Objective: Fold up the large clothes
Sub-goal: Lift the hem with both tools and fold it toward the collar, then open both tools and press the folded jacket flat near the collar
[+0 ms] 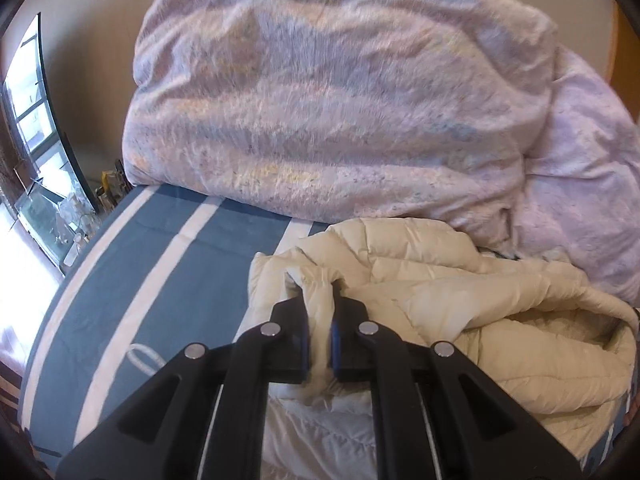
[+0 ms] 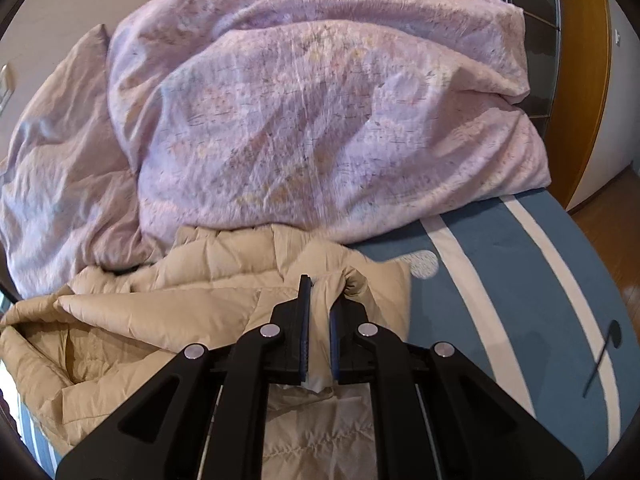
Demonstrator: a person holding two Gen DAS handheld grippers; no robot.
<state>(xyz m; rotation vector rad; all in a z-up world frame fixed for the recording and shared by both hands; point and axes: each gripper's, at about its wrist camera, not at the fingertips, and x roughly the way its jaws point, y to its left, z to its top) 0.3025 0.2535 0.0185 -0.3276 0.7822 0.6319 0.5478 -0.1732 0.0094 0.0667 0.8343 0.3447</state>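
Observation:
A cream quilted down jacket [image 1: 460, 300] lies crumpled on a blue bed sheet with white stripes [image 1: 152, 264]. My left gripper [image 1: 319, 300] is shut on a fold of the jacket at its left edge. In the right wrist view the same jacket [image 2: 180, 312] looks beige. My right gripper [image 2: 320, 296] is shut on a fold at its right edge, above the sheet [image 2: 500, 280]. Fabric fills the gap between both pairs of fingers.
A big pink-lilac duvet [image 1: 340, 100] is heaped at the back of the bed, just behind the jacket; it also fills the right wrist view [image 2: 320, 112]. A window and cluttered sill [image 1: 40, 152] are at the left. A wooden door frame [image 2: 580, 80] and floor are at the right.

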